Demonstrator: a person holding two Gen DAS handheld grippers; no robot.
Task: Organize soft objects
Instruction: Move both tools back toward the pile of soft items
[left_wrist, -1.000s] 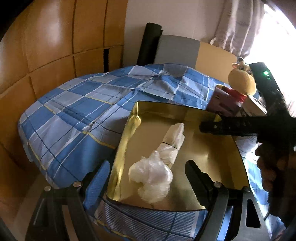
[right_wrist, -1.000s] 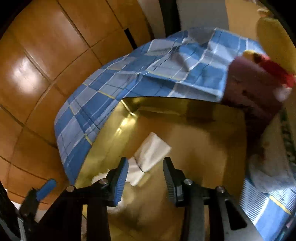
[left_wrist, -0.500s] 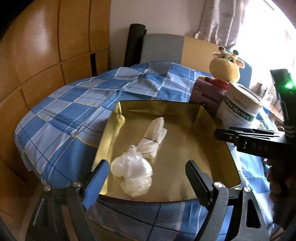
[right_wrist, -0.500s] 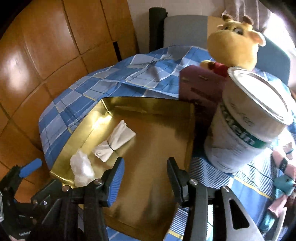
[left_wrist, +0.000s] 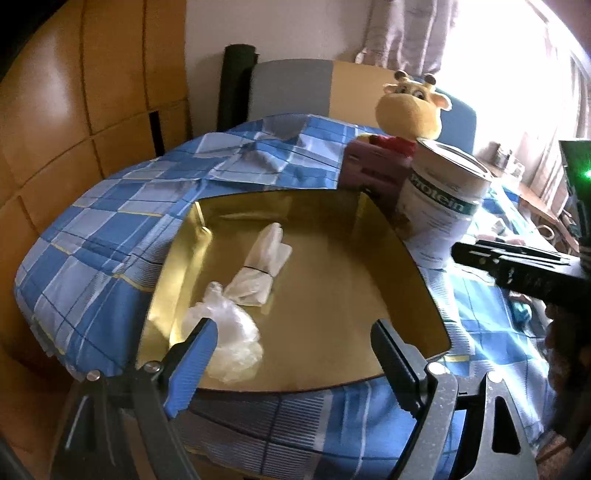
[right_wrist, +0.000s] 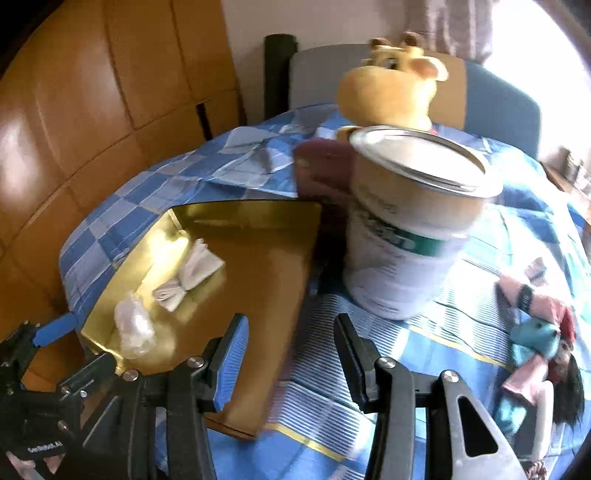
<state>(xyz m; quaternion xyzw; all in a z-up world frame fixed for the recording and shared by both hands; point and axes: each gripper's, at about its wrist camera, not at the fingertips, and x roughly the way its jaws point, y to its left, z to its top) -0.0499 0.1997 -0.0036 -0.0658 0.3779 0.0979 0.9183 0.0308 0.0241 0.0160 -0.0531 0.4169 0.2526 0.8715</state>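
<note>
Here, gold tray (left_wrist: 373, 258) — both bundles near left rim, left hand-held gripper (left_wrist: 291, 354) wide, right hand-held gripper (right_wrist: 291, 354) half-spread, empty.

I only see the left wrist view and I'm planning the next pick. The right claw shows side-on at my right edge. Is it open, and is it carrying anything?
Observer: The right claw is open and empty. Its jaws have just been opening, with nothing between them.
Operator: What is in front of it?
Observer: It looks over the checked cloth, between the right side of the gold tray and the white can.
Operator: Anything soft past the can? I only catch a bit of teal there.
Observer: Yes, a rag doll with dark hair and pink and teal clothes lies on the cloth to the right of the can, outside the tray.
</note>
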